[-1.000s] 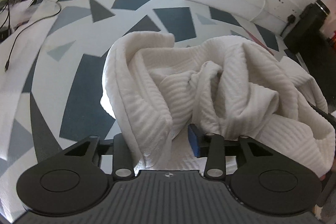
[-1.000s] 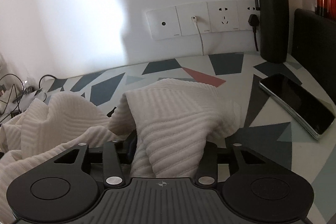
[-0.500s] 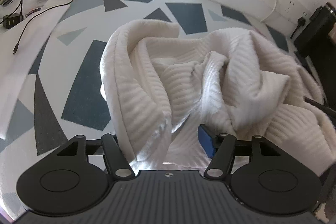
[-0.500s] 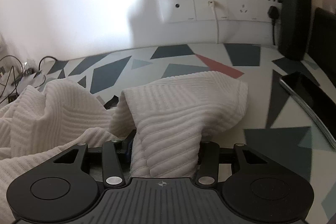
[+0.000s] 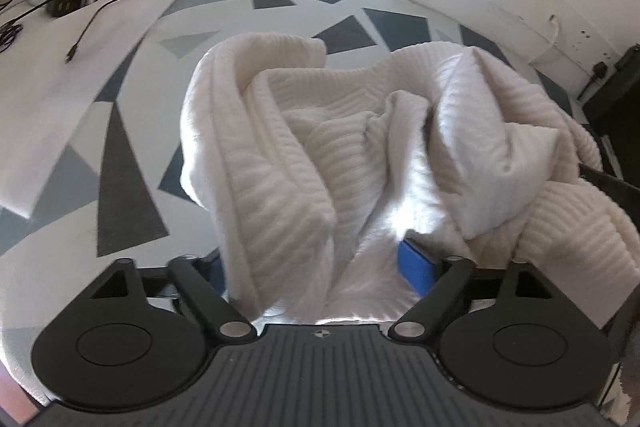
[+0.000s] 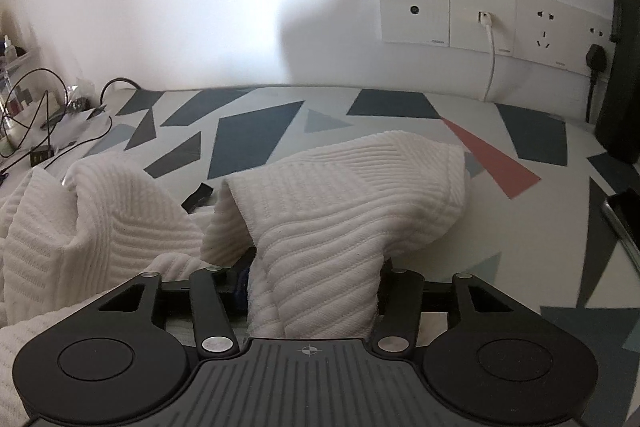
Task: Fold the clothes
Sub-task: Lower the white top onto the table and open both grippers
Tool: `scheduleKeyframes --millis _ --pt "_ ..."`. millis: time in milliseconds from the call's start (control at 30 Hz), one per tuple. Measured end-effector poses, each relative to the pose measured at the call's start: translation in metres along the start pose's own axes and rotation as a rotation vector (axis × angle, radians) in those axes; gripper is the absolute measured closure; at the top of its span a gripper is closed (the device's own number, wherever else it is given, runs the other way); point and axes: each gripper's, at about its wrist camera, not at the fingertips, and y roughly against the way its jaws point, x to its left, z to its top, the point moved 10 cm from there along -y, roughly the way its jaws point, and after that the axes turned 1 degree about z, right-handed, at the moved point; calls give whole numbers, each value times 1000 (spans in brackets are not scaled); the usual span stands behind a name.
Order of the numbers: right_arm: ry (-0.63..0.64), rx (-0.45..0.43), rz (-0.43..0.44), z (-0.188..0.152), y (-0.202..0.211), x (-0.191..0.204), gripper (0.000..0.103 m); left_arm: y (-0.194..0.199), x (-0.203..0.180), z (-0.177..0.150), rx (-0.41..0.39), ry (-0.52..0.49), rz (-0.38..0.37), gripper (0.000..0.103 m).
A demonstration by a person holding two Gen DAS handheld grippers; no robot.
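While both claws sat low over the patterned table [image 6: 256, 143], we had cloth bunched between each pair of fingers: our left gripper [image 5: 320, 267] stood fairly wide with a thick fold of the white knitted garment [image 5: 360, 131] filling the gap, so we could not tell whether it truly pinched, and our right gripper [image 6: 312, 291] was closed onto a ribbed flap of the same garment [image 6: 352, 211]. From the claws the fabric ran forward and sideways, its long axis stretching roughly from one gripper to the other, crumpled in between. We judged the next spread would turn on drawing the two apart along that line
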Motion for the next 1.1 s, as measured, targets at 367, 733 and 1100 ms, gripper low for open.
scheduleKeyframes --millis 367,733,1100 --pt "-142 -79 -44 2 40 -19 1 -3 9 -1 2 -4 3 4" --pt "-167 -126 -223 -15 111 -19 1 -16 11 0 42 -66 -42 1" --pt "-236 -133 -409 -27 154 5 1 -28 7 0 65 -409 -15 0"
